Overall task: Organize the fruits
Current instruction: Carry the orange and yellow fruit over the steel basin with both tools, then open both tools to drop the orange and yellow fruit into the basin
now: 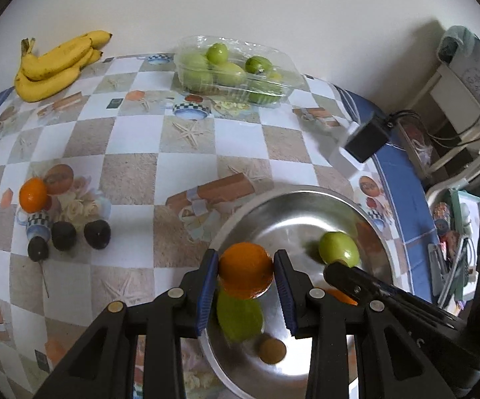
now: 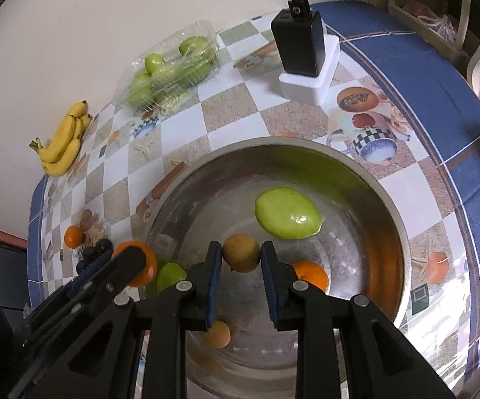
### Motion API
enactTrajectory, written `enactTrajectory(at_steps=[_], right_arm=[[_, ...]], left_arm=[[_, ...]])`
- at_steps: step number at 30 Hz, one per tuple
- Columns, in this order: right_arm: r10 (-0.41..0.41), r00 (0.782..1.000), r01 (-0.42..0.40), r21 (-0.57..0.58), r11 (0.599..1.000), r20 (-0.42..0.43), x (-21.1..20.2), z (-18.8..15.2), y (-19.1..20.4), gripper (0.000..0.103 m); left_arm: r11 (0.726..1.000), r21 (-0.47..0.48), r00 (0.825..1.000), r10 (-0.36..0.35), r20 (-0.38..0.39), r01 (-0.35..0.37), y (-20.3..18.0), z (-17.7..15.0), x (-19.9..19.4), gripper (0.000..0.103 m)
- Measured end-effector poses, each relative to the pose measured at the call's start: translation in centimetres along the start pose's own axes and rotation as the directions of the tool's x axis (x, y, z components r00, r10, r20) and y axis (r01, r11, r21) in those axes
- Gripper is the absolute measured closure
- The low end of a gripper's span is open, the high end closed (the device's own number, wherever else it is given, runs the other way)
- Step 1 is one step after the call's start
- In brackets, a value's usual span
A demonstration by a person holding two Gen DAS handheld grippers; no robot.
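Note:
My left gripper point(image 1: 245, 274) is shut on an orange point(image 1: 245, 270) and holds it over the near left rim of a steel bowl point(image 1: 309, 196). A green fruit point(image 1: 239, 316) lies in the bowl below it. My right gripper point(image 2: 241, 259) is shut on a small brown fruit point(image 2: 241, 252) above the bowl's middle point(image 2: 396, 206). In the bowl lie a large green fruit point(image 2: 288, 212), an orange point(image 2: 311, 274) and a small yellow-brown fruit point(image 2: 218, 334). The left gripper's orange also shows in the right wrist view point(image 2: 140, 262).
On the patterned tablecloth: a banana bunch point(image 1: 57, 63), a clear plastic box of green fruits point(image 1: 233, 69), a loose orange point(image 1: 33, 195), dark fruits point(image 1: 97, 232), and a black charger on a white block point(image 2: 303, 46). Shelves and clutter stand beyond the table's right edge point(image 1: 452, 219).

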State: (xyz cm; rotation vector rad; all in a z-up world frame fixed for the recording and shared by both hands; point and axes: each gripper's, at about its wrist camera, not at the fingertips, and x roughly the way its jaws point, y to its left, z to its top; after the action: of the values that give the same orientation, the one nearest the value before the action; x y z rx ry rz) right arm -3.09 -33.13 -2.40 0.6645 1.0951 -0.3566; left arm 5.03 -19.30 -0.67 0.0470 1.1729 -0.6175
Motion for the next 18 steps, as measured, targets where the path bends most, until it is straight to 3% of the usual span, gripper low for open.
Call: enactTrajectory(at_steps=[18], right_arm=[[-0.023, 0.997, 0.023, -0.001, 1.0, -0.067, 2.8, 0.6, -0.7, 0.077]], left_arm=[[0.999, -0.03, 0.999, -0.018, -0.048, 0.016, 0.0, 0.5, 2.7, 0.065]])
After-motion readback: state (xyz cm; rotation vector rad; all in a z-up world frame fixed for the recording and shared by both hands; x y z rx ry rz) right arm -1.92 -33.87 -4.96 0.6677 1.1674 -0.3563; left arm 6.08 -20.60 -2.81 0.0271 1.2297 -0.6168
